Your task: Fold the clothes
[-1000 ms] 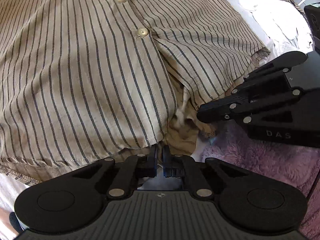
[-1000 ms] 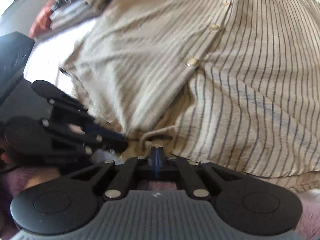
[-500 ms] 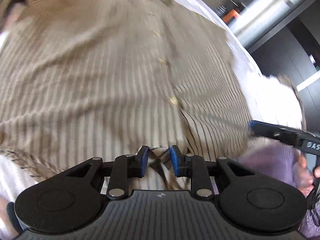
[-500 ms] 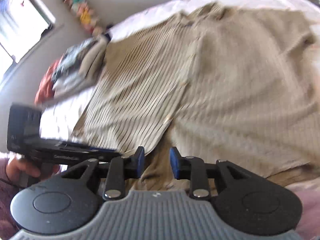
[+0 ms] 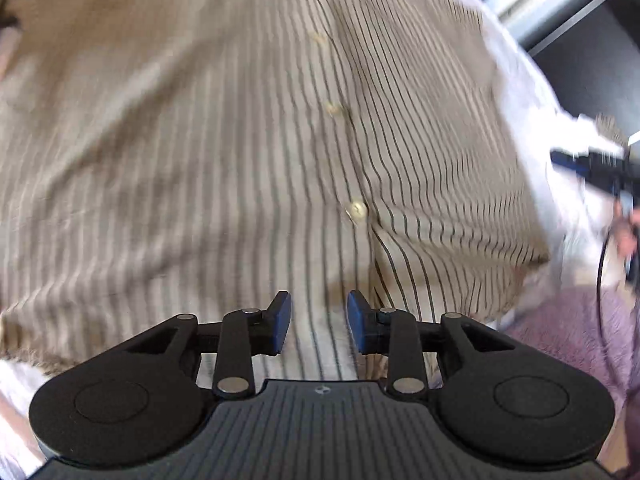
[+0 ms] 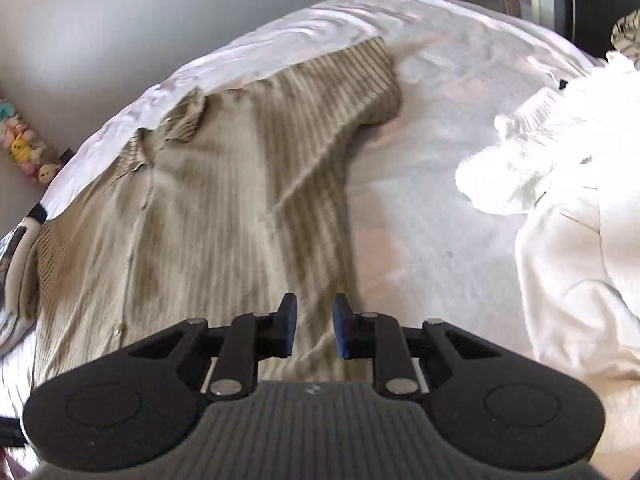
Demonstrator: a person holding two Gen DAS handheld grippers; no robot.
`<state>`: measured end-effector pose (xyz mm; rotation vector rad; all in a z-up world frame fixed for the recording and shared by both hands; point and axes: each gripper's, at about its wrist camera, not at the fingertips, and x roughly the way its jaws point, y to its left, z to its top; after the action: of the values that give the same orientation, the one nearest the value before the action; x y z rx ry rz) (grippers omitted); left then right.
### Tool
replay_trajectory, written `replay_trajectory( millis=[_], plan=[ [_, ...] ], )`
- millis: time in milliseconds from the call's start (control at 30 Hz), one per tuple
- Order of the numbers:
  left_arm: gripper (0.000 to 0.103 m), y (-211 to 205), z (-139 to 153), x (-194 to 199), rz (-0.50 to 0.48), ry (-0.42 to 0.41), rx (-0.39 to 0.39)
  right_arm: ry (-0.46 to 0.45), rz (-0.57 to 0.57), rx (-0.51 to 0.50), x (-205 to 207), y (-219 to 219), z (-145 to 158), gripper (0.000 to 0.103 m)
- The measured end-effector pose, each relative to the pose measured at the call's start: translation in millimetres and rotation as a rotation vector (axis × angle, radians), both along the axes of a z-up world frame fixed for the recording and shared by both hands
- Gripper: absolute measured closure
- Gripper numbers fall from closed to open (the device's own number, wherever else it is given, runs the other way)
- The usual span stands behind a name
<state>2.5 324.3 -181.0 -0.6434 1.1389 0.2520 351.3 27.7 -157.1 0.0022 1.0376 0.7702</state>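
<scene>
Both grippers have their jaws parted with nothing between them. Seen from its own camera, the left gripper [image 5: 319, 322] hovers over the lower front of a tan striped shirt [image 5: 248, 152], its blue-padded fingers [image 5: 280, 322] set well apart, with the striped cloth showing through the gap. A row of pale buttons [image 5: 356, 209] runs up the shirt's front just ahead of that gripper. The shirt fills most of this view and lies spread on a white bed sheet [image 5: 532, 92]. To the right, a fuzzy purple blanket [image 5: 568, 332] lies at the bed's near edge, and a blurred dark shape near the right edge looks like the other gripper, held by a hand [image 5: 624, 228]. From the right wrist camera, the right gripper [image 6: 314, 326] is also parted, somewhat narrower, above the shirt's [image 6: 208, 216] hem. Here the shirt lies flat and front up on the sheet [image 6: 432, 184], collar [image 6: 184, 120] at the far end and one short sleeve [image 6: 360, 80] stretched out to the far right. A heap of white clothes [image 6: 560, 168] sits on the bed to the right, well apart from the shirt. Small colourful toys [image 6: 22, 144] line the wall at far left. Both views are somewhat blurred.
</scene>
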Motion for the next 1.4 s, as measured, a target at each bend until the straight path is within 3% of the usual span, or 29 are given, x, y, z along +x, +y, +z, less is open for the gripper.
replay_trajectory(
  millis=[167, 367, 600, 667, 900, 1233, 1300, 1367, 1400],
  plan=[
    [0.075, 5.1, 9.4, 46.9, -0.044, 0.035, 0.092, 0.023, -0.021, -0.001, 54.3, 4.7, -17.9, 0.080],
    [0.075, 43.2, 37.0, 124.8, -0.039, 0.056, 0.265, -0.015, -0.020, -0.007, 127.6, 31.3, -16.9, 0.077],
    [0.074, 117.8, 27.1, 170.2, 0.172, -0.031, 0.418, -0.102, -0.063, 0.051, 230.4, 81.2, -9.7, 0.069],
    [0.074, 126.8, 18.6, 169.9, 0.203, -0.053, 0.426, -0.119, -0.088, 0.064, 256.4, 96.3, -12.4, 0.066],
    [0.074, 147.3, -5.4, 167.0, 0.179, 0.011, 0.465, -0.135, -0.164, 0.078, 327.6, 147.9, -33.3, 0.058],
    [0.074, 165.2, -19.5, 162.5, 0.207, -0.012, 0.429, -0.181, -0.129, -0.079, 359.5, 205.1, -57.9, 0.053],
    [0.074, 166.8, -20.2, 161.9, 0.209, -0.016, 0.428, -0.205, -0.106, -0.125, 357.3, 213.3, -58.7, 0.056],
    [0.074, 167.8, -20.4, 161.6, 0.208, -0.018, 0.426, -0.227, -0.087, -0.153, 353.3, 217.5, -59.3, 0.068],
    [0.074, 168.0, -20.3, 161.5, 0.207, -0.018, 0.425, -0.228, -0.083, -0.156, 351.7, 218.5, -58.5, 0.080]
  ],
)
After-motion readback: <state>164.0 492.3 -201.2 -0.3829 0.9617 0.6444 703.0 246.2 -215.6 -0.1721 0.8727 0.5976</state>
